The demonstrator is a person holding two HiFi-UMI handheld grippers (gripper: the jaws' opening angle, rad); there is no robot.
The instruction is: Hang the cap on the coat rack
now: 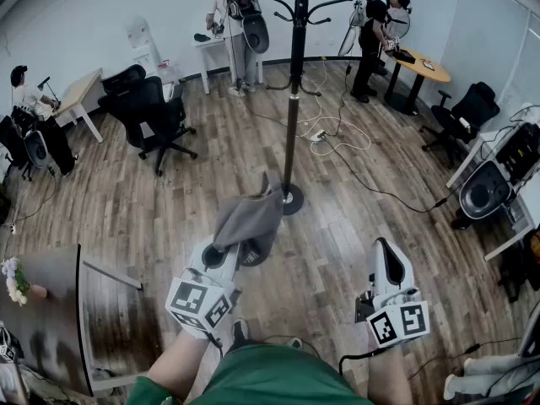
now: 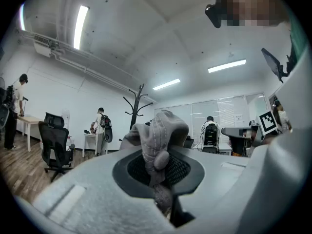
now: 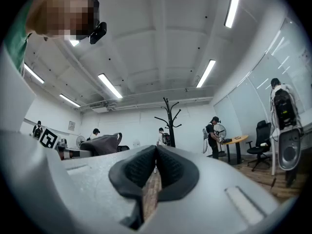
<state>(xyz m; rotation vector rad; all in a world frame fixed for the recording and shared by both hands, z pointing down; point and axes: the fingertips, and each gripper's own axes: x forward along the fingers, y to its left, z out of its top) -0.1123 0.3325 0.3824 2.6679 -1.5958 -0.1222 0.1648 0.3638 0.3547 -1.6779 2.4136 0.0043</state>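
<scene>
The grey cap (image 1: 251, 216) hangs crumpled from my left gripper (image 1: 229, 250), which is shut on a fold of its cloth. In the left gripper view the cap (image 2: 162, 130) bulges up out of the pinched jaws of the left gripper (image 2: 159, 164). The black coat rack (image 1: 295, 74) stands ahead on the wooden floor, its round base (image 1: 293, 199) just beyond the cap. The rack also shows far off as the coat rack (image 2: 137, 103) and the coat rack (image 3: 168, 122). My right gripper (image 1: 385, 256) is low at the right, shut, with nothing between its pads (image 3: 156, 152).
Black office chairs (image 1: 148, 112) stand at the left and one chair (image 1: 462, 112) at the right. Cables (image 1: 337, 137) trail over the floor behind the rack. People stand at a white table (image 1: 211, 45), a round table (image 1: 422, 66) and a desk (image 1: 76, 95). A dark tabletop (image 1: 42, 310) lies near left.
</scene>
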